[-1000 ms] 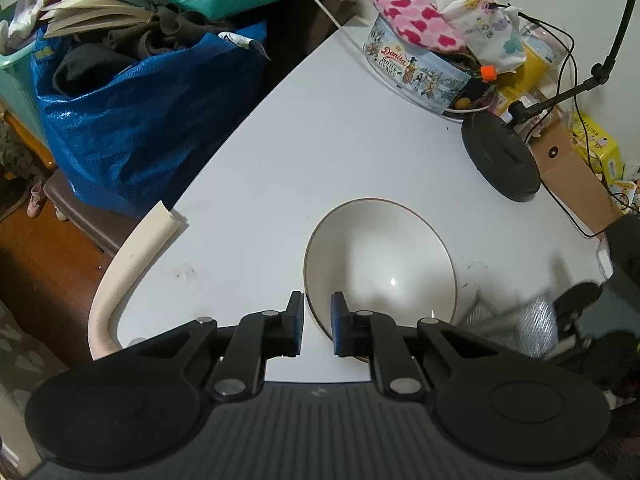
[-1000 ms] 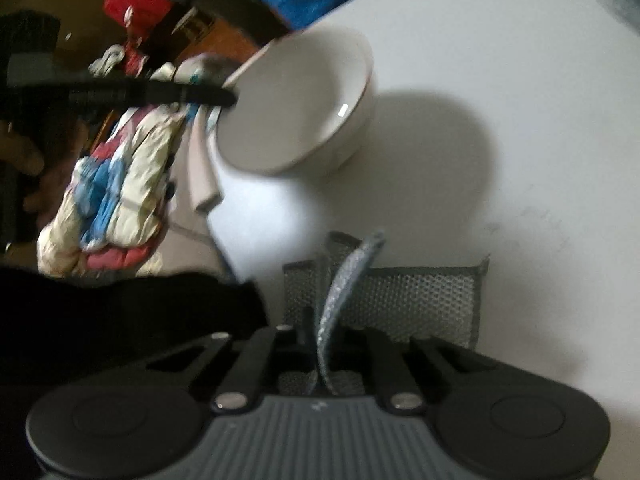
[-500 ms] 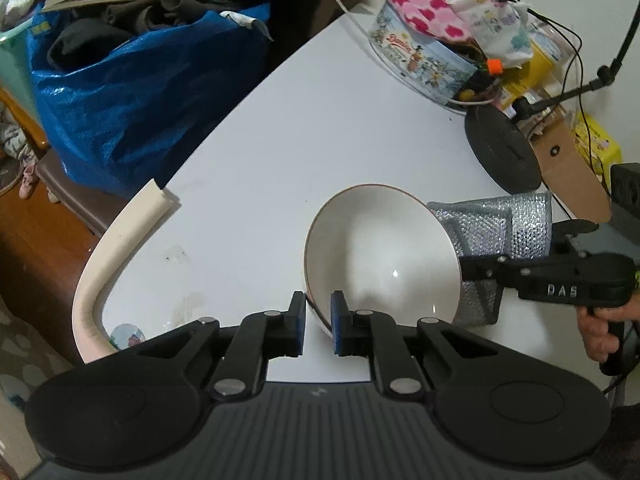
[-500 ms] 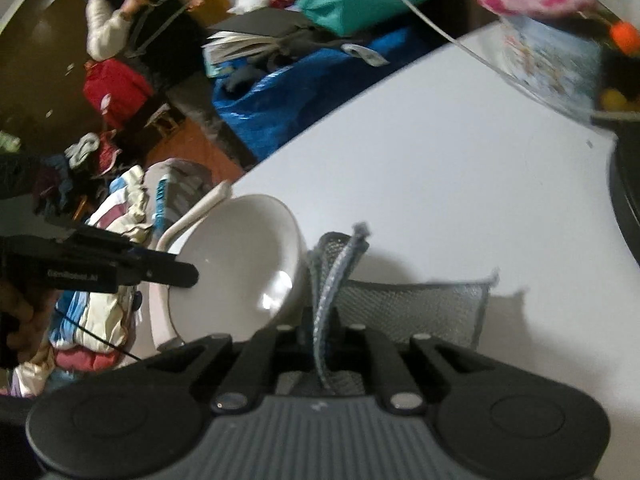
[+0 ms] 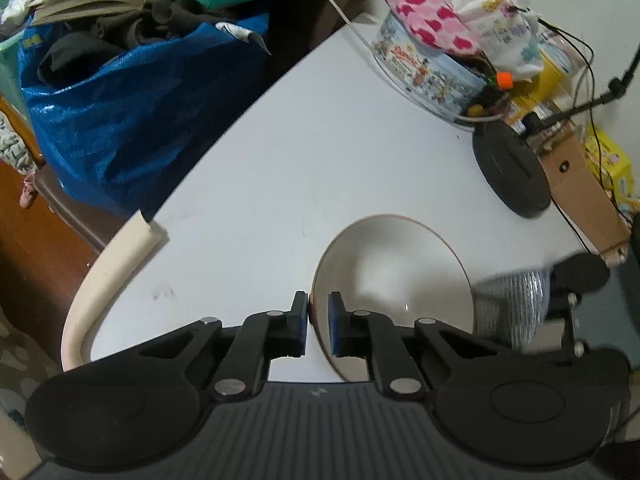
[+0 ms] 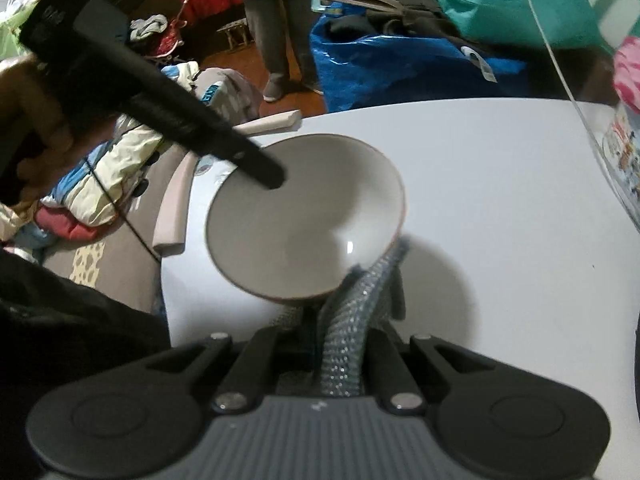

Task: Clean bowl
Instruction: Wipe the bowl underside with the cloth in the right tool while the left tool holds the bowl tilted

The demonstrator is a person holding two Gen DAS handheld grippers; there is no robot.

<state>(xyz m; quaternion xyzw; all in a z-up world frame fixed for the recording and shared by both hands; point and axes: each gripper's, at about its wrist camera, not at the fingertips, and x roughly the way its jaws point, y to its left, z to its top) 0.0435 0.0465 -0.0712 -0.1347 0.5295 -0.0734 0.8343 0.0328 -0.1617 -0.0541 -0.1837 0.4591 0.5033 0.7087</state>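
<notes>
A white bowl (image 5: 394, 276) with a thin brown rim is tilted above the white table (image 5: 320, 140). My left gripper (image 5: 318, 320) is shut on the bowl's near rim. In the right wrist view the bowl (image 6: 304, 224) faces the camera, and the left gripper's finger (image 6: 240, 160) lies over its rim. My right gripper (image 6: 340, 332) is shut on a silver mesh scouring cloth (image 6: 352, 320), which reaches up to the bowl's lower right edge. The cloth (image 5: 508, 300) shows blurred to the right of the bowl in the left wrist view.
A decorated round tin (image 5: 432, 64) with cloth and bags on it stands at the table's far side. A black round stand base (image 5: 508, 172) and a cardboard box (image 5: 580, 184) lie at the right. A blue bag (image 5: 132, 112) sits off the left edge. A person (image 6: 276, 28) stands beyond.
The bowl has been lifted and tilted by my left gripper. My right gripper has swung round with the scouring cloth and now meets the bowl's lower edge.
</notes>
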